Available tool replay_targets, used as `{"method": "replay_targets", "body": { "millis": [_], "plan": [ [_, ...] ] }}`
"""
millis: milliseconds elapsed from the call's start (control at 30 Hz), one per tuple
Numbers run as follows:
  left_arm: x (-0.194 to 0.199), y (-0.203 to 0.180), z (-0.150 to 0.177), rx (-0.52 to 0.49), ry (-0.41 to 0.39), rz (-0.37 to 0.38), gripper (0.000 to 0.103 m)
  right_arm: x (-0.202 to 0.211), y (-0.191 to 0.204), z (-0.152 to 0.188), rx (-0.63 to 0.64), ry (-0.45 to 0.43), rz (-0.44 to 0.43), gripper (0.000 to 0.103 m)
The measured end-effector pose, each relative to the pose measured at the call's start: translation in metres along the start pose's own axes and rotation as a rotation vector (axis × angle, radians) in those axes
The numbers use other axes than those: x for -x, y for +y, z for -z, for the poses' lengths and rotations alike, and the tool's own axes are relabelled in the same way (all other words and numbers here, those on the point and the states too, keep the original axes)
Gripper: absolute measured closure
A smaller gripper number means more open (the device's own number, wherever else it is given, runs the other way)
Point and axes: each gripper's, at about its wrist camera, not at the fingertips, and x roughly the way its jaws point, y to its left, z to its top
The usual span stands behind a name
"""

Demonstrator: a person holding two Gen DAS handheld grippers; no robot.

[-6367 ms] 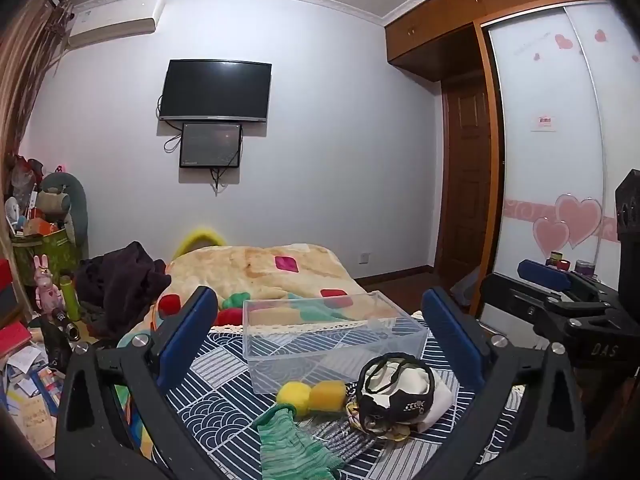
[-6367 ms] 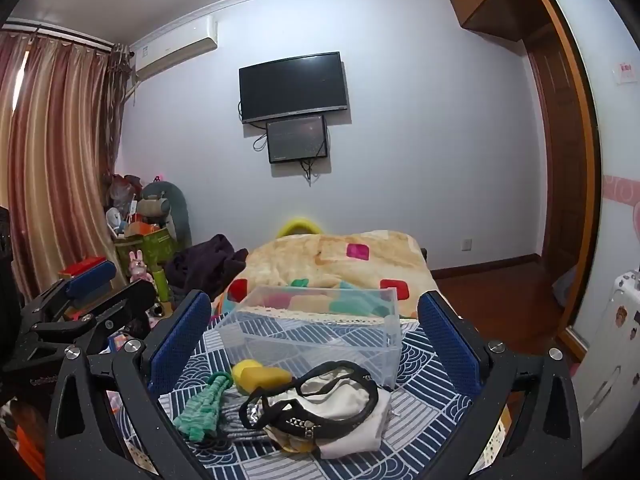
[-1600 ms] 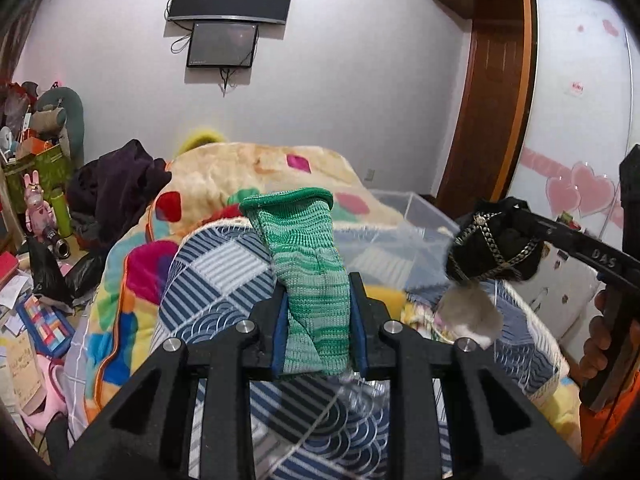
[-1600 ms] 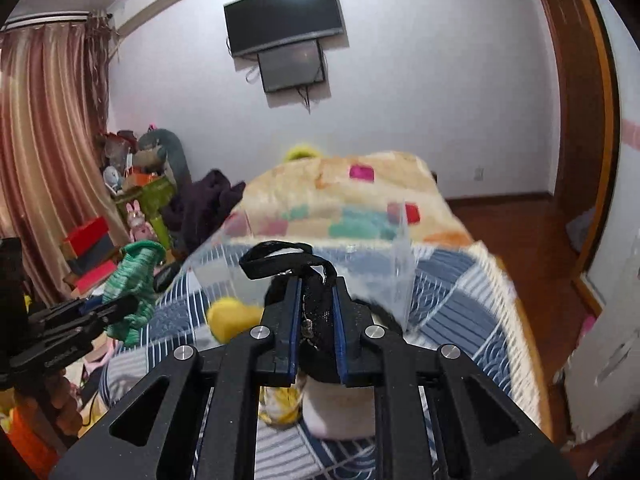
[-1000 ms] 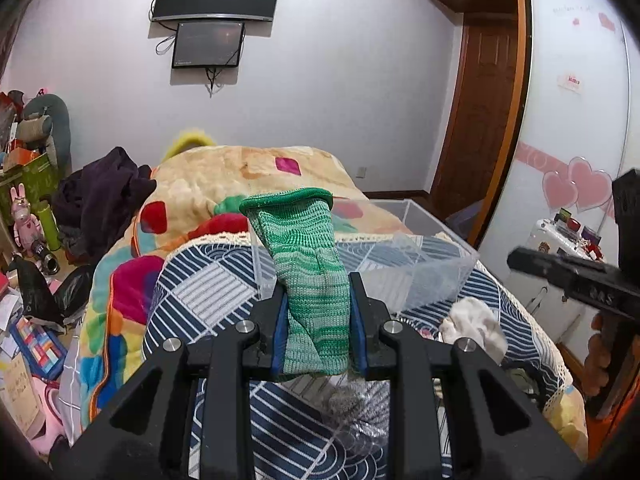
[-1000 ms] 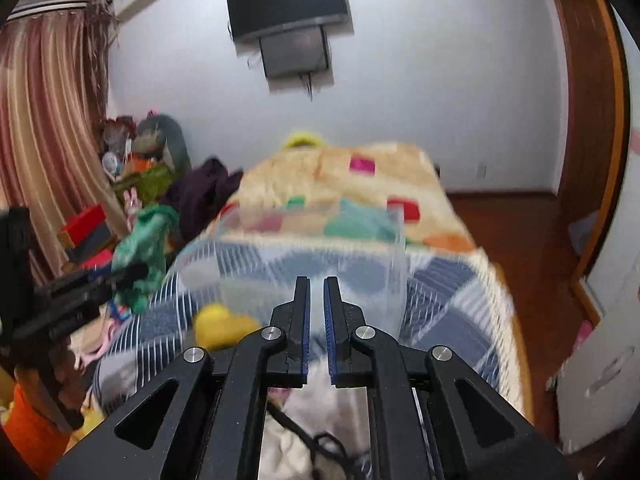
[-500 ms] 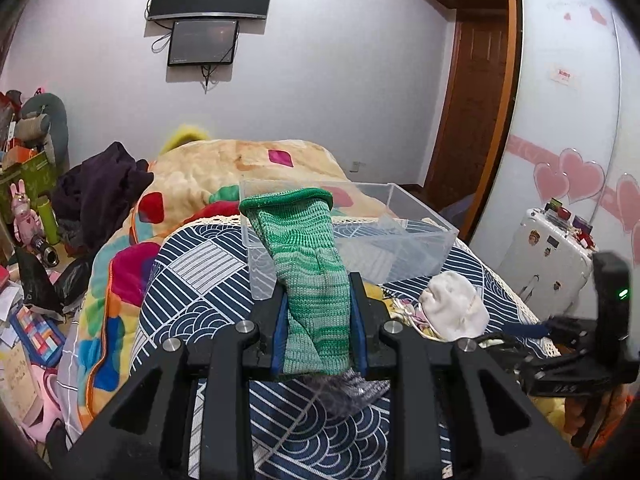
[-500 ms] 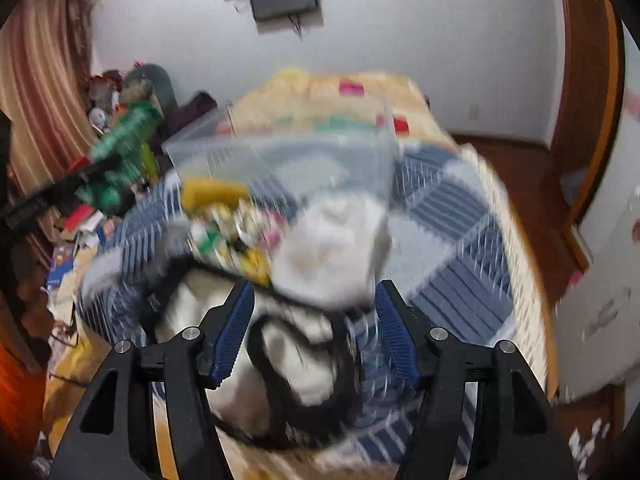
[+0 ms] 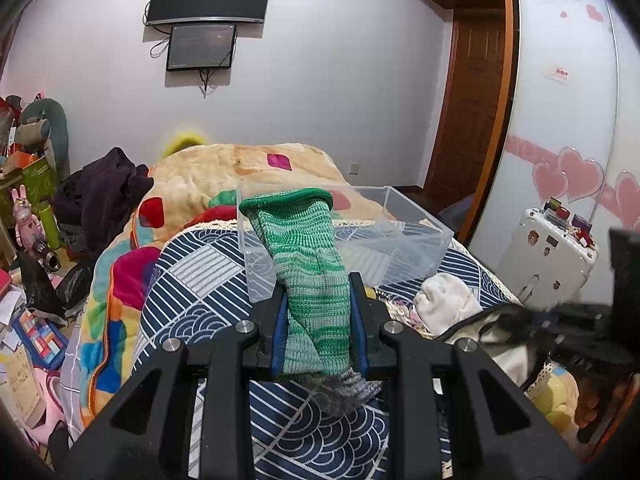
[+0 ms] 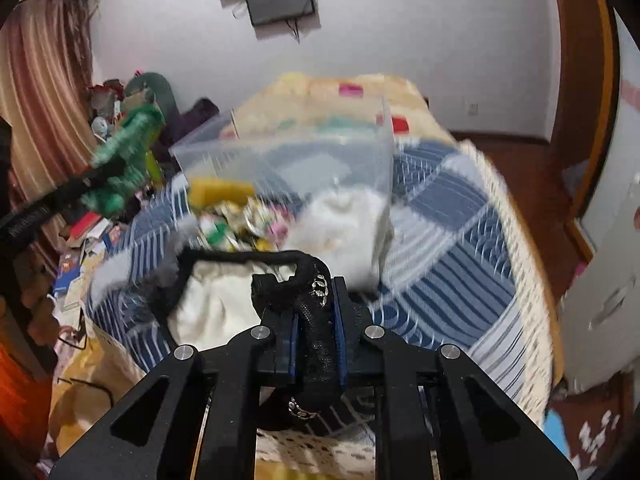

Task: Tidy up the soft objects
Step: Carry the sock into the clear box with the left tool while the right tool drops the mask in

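Observation:
My left gripper is shut on a green knitted sock and holds it upright in front of the clear plastic box on the bed. The sock also shows at the left of the right wrist view. My right gripper is shut on the black strap of a black-and-cream bag that lies on the blue patterned blanket. A white soft item and a yellow sponge lie just before the box.
A pile of small colourful items lies by the sponge. A patchwork quilt covers the far bed. A white suitcase stands at the right. Clutter fills the floor at the left.
My right gripper opened, dropped low over the bag and has now shut on its black strap. My left gripper kept its hold on the green sock and drifted slightly.

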Motion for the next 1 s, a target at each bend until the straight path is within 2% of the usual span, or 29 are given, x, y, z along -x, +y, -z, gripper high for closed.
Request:
{"method": "replay_targets", "body": {
  "millis": [267,433,533,733,900,1000],
  "plan": [
    [-0.013,0.006,-0.023,-0.004,-0.021,-0.002,0.076,0.023,0.011,-0.059,0.072,-0.203,0.006,0.091],
    [-0.036,0.013,-0.037,0.007,-0.005,0.004,0.076,0.02,0.014,-0.1,0.078,-0.304,0.008,0.091],
    [-0.052,0.015,-0.045,0.002,0.009,0.0,0.076,0.011,0.015,-0.116,0.073,-0.332,0.01,0.091],
    [-0.093,0.018,-0.058,-0.001,0.062,0.01,0.076,-0.018,0.019,-0.137,0.076,-0.314,0.011,0.091],
    [-0.132,0.025,-0.064,0.008,0.153,0.021,0.076,-0.054,0.018,-0.146,0.094,-0.233,0.04,0.091],
    [-0.148,0.024,-0.065,-0.012,0.187,-0.002,0.076,-0.073,0.014,-0.145,0.109,-0.17,0.058,0.091]
  ]
}}
